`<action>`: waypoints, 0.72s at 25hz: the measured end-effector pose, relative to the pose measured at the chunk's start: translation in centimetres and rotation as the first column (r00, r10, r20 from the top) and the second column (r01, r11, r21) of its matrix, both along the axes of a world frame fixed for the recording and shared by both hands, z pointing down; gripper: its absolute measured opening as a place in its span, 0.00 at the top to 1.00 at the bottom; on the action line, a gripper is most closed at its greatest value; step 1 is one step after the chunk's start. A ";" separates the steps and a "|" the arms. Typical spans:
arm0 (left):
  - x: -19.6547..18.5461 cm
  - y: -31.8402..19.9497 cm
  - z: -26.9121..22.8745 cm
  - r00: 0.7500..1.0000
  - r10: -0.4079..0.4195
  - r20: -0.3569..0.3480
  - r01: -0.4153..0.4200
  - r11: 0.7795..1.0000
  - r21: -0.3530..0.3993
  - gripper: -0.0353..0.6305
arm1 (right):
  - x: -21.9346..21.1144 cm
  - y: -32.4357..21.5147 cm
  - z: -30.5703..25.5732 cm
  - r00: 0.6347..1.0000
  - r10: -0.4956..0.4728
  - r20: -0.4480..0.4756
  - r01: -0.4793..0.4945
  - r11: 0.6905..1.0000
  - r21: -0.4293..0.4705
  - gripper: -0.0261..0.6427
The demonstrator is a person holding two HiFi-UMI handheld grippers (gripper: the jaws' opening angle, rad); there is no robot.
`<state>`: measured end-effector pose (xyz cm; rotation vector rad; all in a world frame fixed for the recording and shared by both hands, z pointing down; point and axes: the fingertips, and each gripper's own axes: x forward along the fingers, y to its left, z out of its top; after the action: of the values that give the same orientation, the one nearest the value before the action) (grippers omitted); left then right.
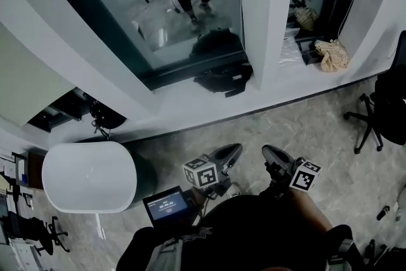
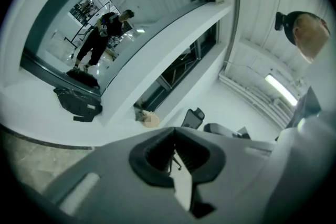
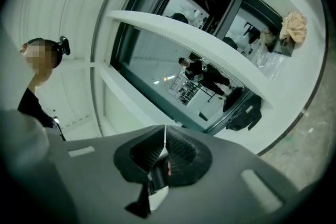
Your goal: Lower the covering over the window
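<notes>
Two things sit at the far left, a rounded white table [image 1: 89,176] and a small lit screen [image 1: 167,206] close to the person's body, both well apart from the work. Next comes the window [image 1: 184,9]. Its dark glass is bare and mirrors the room, so the covering is not down; no view shows it, and it is probably gathered above the top of the frame. A black bag [image 1: 223,79] lies on the sill [image 1: 171,108] against the glass, out of the walkway but right where a lowered hem would land. The left gripper [image 1: 235,149] is held low and roughly level, aimed at the window with its jaws clenched together on nothing, which I judge a carrying pose, not a working one. Just beside it the right gripper [image 1: 268,152] points the same way, its pads parted by only a thin slit, nothing between them. Farther right a beige cloth [image 1: 332,54] rests on the neighbouring ledge, and an office chair [image 1: 380,111] stands clear on the floor.
</notes>
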<state>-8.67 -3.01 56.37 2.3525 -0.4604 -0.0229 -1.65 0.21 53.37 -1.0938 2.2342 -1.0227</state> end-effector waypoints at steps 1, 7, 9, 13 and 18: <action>0.2 -1.6 0.1 1.000 -0.010 0.002 0.010 1.000 -0.007 0.94 | 0.5 -1.1 -0.1 1.000 -0.002 -0.012 0.002 1.000 0.002 0.94; 3.8 -12.0 0.2 0.997 -0.070 0.015 0.069 0.996 0.063 0.94 | 6.1 -8.3 2.3 1.000 -0.009 -0.007 0.009 1.000 -0.022 0.93; 5.9 -16.2 -1.3 0.994 -0.104 0.027 0.100 0.987 0.123 0.87 | 8.1 -11.2 2.7 0.998 -0.056 -0.016 0.055 0.998 -0.026 0.93; 10.1 -24.2 -6.0 0.983 -0.184 0.007 0.177 0.958 0.227 0.85 | 12.2 -17.4 2.2 0.986 -0.160 -0.047 0.159 0.987 -0.021 0.93; 12.9 -32.8 -12.3 0.964 -0.264 -0.042 0.261 0.892 0.368 0.81 | 15.1 -22.6 1.9 0.970 -0.238 -0.039 0.238 0.971 -0.004 0.93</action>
<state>4.23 -35.81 44.08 2.6394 -0.8406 -0.2471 13.43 -22.37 55.27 -0.8656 2.4421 -1.1027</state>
